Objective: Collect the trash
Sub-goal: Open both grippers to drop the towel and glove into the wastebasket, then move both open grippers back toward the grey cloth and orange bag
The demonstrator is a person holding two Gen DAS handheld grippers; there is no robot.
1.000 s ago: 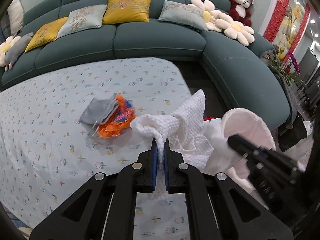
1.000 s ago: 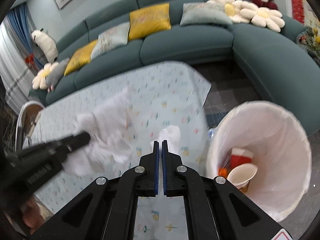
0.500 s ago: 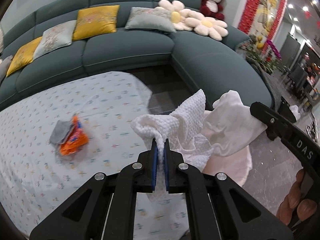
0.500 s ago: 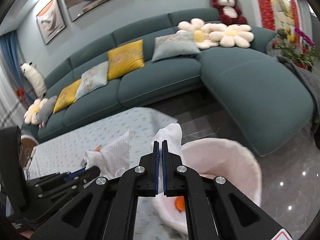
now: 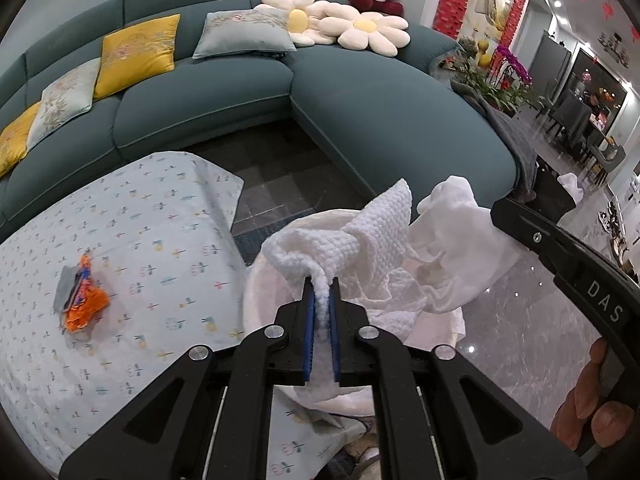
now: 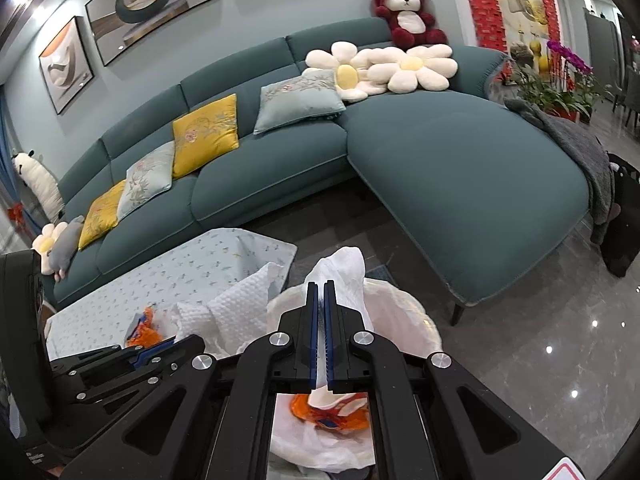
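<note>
Fingers of both grippers (L [image 5: 321, 300], R [image 6: 321, 292]) pinch white tissues [image 5: 372, 236], bin [image 6: 404, 300] mostly hidden.

The table [image 5: 132, 216] has a pale blue patterned cloth [image 5: 168, 264] over it — only an orange-and-grey wrapper [image 5: 82, 298] lies on that, well left of the bin. That white-lined bin [image 6: 416, 320] sits on the glossy grey floor [image 6: 540, 344], right beside the table's corner.

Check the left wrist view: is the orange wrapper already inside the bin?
No, the orange wrapper lies on the patterned tablecloth, left of the bin.
</note>
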